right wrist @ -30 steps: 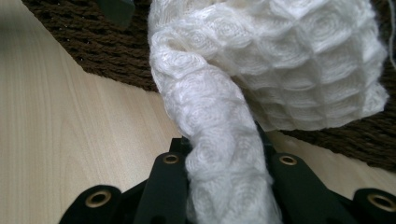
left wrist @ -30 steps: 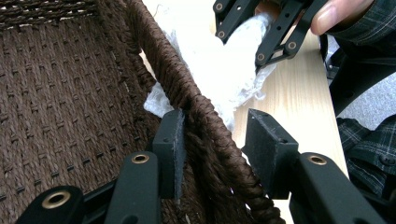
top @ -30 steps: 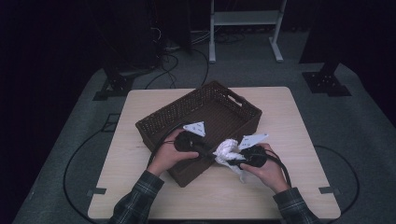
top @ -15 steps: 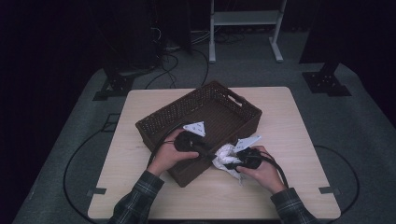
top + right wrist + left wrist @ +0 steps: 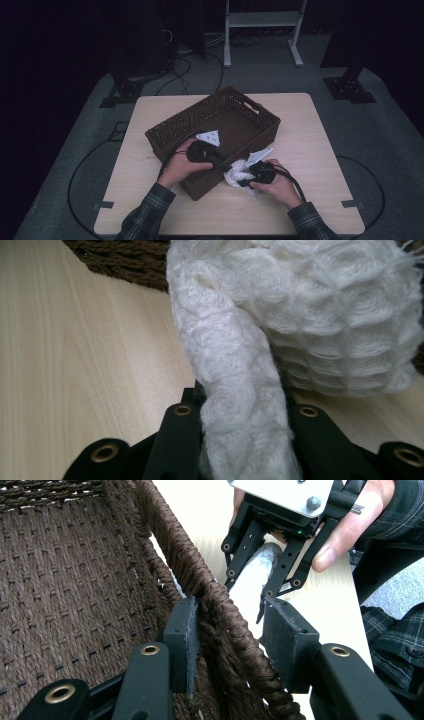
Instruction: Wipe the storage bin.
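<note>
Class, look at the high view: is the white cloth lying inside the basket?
No: the white cloth sits on the table outside the basket, against its near wall.

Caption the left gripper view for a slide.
Left gripper straddling the woven basket's rim, with the right gripper beyond holding white cloth.

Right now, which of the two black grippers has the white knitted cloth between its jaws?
The right gripper, beside the brown woven basket, pinches the white knitted cloth. The left gripper straddles the basket's rim instead.
</note>
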Available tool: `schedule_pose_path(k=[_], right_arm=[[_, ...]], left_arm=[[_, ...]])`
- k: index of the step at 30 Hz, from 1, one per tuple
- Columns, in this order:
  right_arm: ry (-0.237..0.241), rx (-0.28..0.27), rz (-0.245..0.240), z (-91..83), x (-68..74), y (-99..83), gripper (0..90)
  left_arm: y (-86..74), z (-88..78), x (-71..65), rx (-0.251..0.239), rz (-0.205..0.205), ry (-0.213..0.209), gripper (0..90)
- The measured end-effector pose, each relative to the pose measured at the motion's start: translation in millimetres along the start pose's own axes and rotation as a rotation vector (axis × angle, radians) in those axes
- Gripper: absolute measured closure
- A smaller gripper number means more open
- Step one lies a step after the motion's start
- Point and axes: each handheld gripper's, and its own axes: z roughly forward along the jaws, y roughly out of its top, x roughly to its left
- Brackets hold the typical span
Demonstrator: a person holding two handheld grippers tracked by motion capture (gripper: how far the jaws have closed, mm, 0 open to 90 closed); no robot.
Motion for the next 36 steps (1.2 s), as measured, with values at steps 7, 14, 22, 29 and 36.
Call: schedule_pose_path(k=[7, 14, 22, 29, 36], right_arm=[[0.004, -0.021, -0.032, -1.8, 7.9, 3.4, 74.6], [0.032, -0.051, -0.08, -3.4, 23.3, 12.2, 74.6], [0.085, -0.09, -0.117, -6.6, 36.2, 19.4, 74.6], [0.13, -0.131, -0.158, -10.7, 48.6, 25.7, 74.7], [0.129, -0.109, -0.146, -6.6, 45.3, 24.8, 74.6]], left_arm=[[0.0, 0.0, 0.0, -0.001, -0.001, 0.0, 57.2], [0.1, 0.0, 0.3, 0.0, 0.004, 0.001, 57.2], [0.0, 0.0, -0.1, 0.0, -0.003, 0.0, 57.1], [0.0, -0.1, 0.2, 0.002, 0.001, -0.001, 57.1], [0.0, 0.1, -0.1, 0.001, -0.002, 0.0, 57.0]])
